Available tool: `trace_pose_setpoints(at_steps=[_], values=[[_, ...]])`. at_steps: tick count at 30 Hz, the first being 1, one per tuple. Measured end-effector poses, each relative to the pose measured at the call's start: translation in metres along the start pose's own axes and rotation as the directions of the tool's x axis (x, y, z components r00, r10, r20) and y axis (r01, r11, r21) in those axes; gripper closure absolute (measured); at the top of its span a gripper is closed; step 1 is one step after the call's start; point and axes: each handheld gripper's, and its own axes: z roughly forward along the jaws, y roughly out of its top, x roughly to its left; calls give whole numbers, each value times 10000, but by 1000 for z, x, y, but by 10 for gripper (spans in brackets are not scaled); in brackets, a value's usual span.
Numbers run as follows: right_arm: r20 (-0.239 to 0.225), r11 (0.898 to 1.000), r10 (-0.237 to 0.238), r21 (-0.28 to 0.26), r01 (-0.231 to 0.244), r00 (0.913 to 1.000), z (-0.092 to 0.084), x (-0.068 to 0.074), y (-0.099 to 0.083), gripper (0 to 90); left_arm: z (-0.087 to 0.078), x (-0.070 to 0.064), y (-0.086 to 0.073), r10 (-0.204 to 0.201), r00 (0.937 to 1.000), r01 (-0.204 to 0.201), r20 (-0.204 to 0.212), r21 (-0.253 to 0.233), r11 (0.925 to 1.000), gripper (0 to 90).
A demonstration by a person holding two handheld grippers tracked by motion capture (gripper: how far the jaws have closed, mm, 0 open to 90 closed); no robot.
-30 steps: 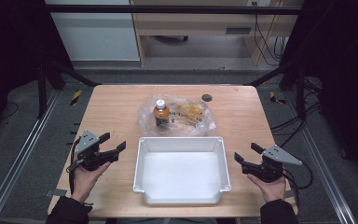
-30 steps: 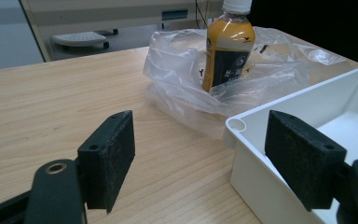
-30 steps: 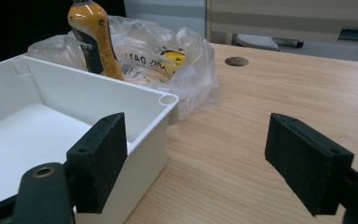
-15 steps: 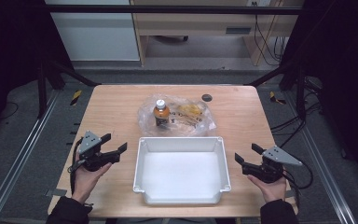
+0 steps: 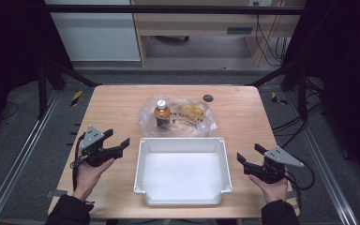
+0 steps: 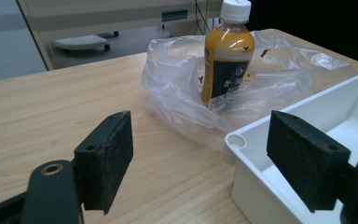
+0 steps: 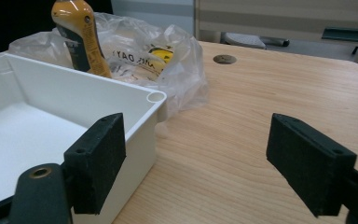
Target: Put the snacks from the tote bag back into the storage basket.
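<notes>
High view: your left gripper (image 5: pixel 116 140) rests over the wooden table (image 5: pixel 117 105) at about 9 o'clock from the white bin (image 5: pixel 183 146), just beside its left wall, held in your left hand (image 5: pixel 91 171). Its jaws stand wide apart and hold nothing, pointing toward 2 o'clock. Your right gripper (image 5: pixel 248 157) sits at about 3 o'clock from the bin, near its right wall, in your right hand (image 5: pixel 273 187); its jaws are likewise spread and empty, pointing toward 10 o'clock.

The orange-filled bottle (image 5: pixel 162 114) with a white cap stands upright at 12 o'clock from the bin, just beyond its far rim, on a crumpled clear plastic bag (image 5: pixel 194 117) that spreads to its right. A small dark round insert (image 5: pixel 208 98) lies in the tabletop at 1 o'clock from the bag.

Left gripper view: the two black pads (image 6: pixel 107 158) frame the bottle (image 6: pixel 226 56), which stands well ahead with the bag (image 6: pixel 279 70) bunched around its base; the bin's corner (image 6: pixel 242 140) sits just inside the right pad.

Right gripper view: the bin's rim (image 7: pixel 156 98) lies beside the left pad (image 7: pixel 98 158); the bottle (image 7: pixel 77 32) shows beyond the far wall, tilted in this view.
</notes>
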Motion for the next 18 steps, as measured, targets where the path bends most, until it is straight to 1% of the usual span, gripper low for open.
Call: trace_pose_setpoints(at_steps=[1,3,7,9,17,18], values=[[68,10000,-11,19,11,10000,0,0,0,197,2,-1,2,78,10000,-78,8,55,10000,224],[106,10000,-35,44,35,9999,1,-1,0,195,4,-2,4,107,9999,-107,5,34,9999,223],[182,10000,-18,91,16,9998,2,-1,0,192,8,-3,12,67,10000,-67,55,-146,9999,224],[220,9999,-10,111,8,9998,2,-2,1,191,10,-4,15,8,10000,-7,82,-165,9999,224],[342,9997,-43,244,35,9994,5,-3,1,190,16,-5,23,14,9999,-10,142,-227,9997,224],[349,9996,-30,290,20,9994,5,-3,1,190,18,-5,25,-43,9999,47,152,-295,9996,225]])
